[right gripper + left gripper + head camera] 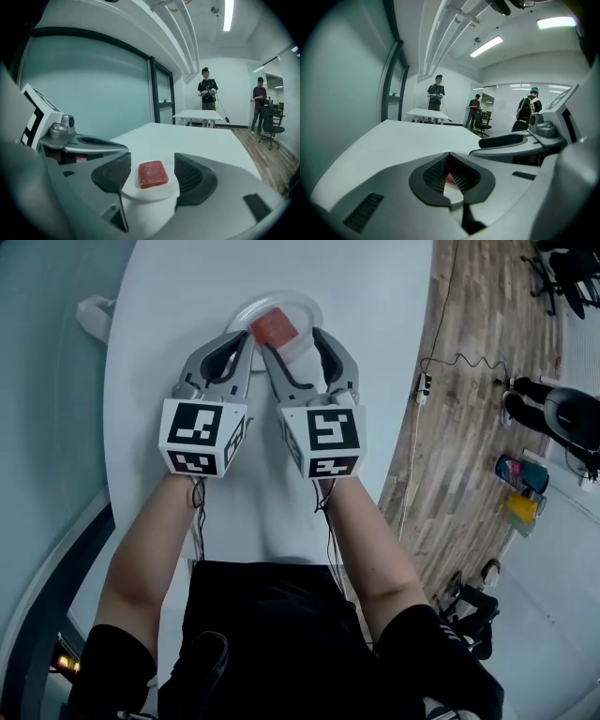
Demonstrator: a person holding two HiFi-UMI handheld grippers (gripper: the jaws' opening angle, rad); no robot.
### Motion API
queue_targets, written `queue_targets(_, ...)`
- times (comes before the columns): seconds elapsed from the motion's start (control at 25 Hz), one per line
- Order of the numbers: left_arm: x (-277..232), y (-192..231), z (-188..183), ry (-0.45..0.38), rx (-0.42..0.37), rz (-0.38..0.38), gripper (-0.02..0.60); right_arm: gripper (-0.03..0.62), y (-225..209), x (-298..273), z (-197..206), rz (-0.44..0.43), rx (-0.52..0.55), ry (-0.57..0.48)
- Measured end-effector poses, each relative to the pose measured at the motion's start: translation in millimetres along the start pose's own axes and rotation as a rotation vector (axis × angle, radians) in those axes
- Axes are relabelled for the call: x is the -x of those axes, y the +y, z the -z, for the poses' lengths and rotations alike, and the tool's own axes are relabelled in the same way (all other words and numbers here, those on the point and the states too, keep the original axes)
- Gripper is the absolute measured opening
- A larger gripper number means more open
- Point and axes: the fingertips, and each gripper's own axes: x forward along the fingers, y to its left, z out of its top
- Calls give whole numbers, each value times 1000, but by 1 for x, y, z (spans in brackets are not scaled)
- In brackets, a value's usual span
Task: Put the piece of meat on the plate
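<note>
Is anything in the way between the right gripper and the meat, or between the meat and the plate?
Nothing visible. The piece of meat already lies on the plate, and the right gripper has its open fingers either side of it, with only bare plate between.

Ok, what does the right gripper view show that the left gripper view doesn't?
Only the right gripper view: the whole piece of meat lying flat on the plate, seen between the right gripper's jaws, which stand wide apart and hold nothing.

Only the left gripper view: the left gripper with its jaws together at the tips. The meat is just a red sliver through the gap between the pads.

Both: the white table, the other gripper alongside, and a person standing by a far table.
</note>
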Motion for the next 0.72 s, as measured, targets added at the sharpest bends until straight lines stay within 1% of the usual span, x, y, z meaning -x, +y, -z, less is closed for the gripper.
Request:
queue_targets(0.12, 19, -12, -9, -13, -15, -21, -8, 293, 0, 25, -18, -11, -10, -48)
queue_targets(0.16, 26, -17, -13, -23, -20, -30, -8, 281, 0, 36, -24, -7, -16, -68)
queue_targets(0.2, 34, -22, -20, -34, -25, -40, -8, 225, 0, 48, -31, 1, -21, -92)
queue_targets(0.24, 43, -28, -27, -48, -31, -48, -8, 196, 0, 62, -38, 6, -26, -118)
queue_targets(0.48, 102, -78, -85, -158, -110, -70, -8, 91, 12, 142, -79, 7, -41, -231)
queue_targets(0.64, 141, -112, -112, -235, -130, -72, -8, 8, 21, 196, -97, 4, -23, -286)
queue_targets(0.72, 158, -132, -120, -261, -141, -60, -8, 3, 26, 221, -103, -17, -19, -320)
